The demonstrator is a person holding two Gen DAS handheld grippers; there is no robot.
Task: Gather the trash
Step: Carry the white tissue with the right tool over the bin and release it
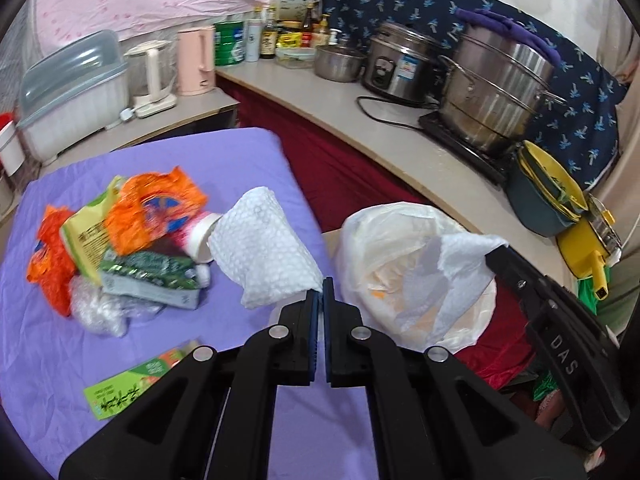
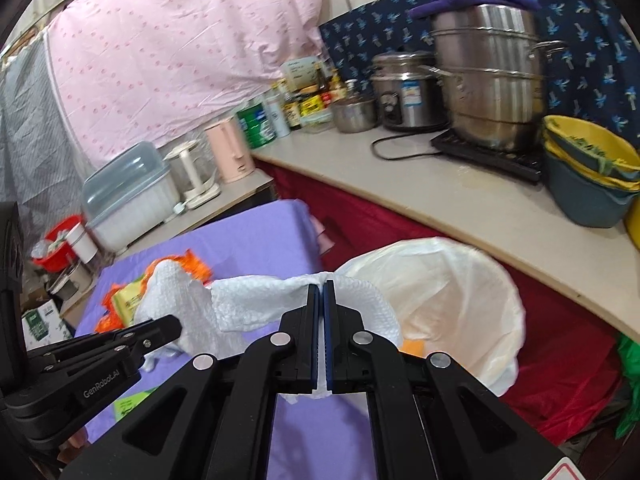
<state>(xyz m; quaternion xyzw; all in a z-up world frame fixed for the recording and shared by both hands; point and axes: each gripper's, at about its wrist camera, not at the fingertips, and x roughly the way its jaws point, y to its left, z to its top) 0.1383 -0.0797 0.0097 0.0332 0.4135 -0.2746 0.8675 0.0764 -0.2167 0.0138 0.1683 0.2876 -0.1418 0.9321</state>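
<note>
Both the left gripper (image 1: pixel 322 286) and right gripper (image 2: pixel 323 286) had fingers clamped on the white paper towel (image 2: pixel 256 300), stretched beside the bag-lined bin (image 2: pixel 460 300).

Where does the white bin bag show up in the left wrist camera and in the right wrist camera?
Left wrist view: the white bin bag sits right of centre, just beyond the left gripper.
Right wrist view: the bag fills the centre-right, behind the right gripper.
Shared landmark: the tall steel pot on the counter, upper right in both.
</note>
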